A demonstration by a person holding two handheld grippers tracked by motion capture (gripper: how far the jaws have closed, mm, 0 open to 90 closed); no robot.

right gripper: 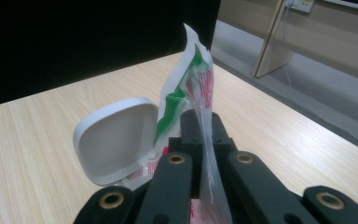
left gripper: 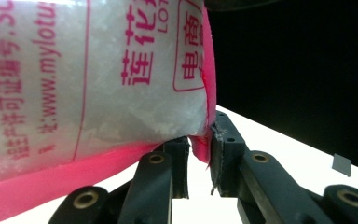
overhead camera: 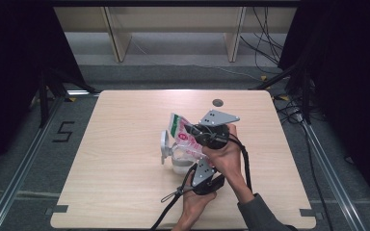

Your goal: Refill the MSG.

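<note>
A plastic bag (overhead camera: 182, 135) of white grains, printed pink and green, hangs tilted over a clear container (overhead camera: 179, 163) near the table's middle. The container's white lid (overhead camera: 164, 144) stands open at its left. My right gripper (overhead camera: 191, 129) is shut on the bag's thin upper edge (right gripper: 192, 88), with the film pinched between its jaws (right gripper: 200, 126) and the lid (right gripper: 116, 140) just beyond. From below, my left gripper (overhead camera: 196, 165) holds the bag's pink bottom corner (left gripper: 199, 148); its jaws (left gripper: 199, 161) press on that corner, and the bulging bag (left gripper: 98, 70) looms above.
The wooden table (overhead camera: 125, 192) has a round grey cable hole (overhead camera: 217, 102) near its far edge. Both forearms come in from the bottom right. Black cables trail off the front edge. Wooden shelf legs (overhead camera: 118, 38) and floor cables lie beyond the table.
</note>
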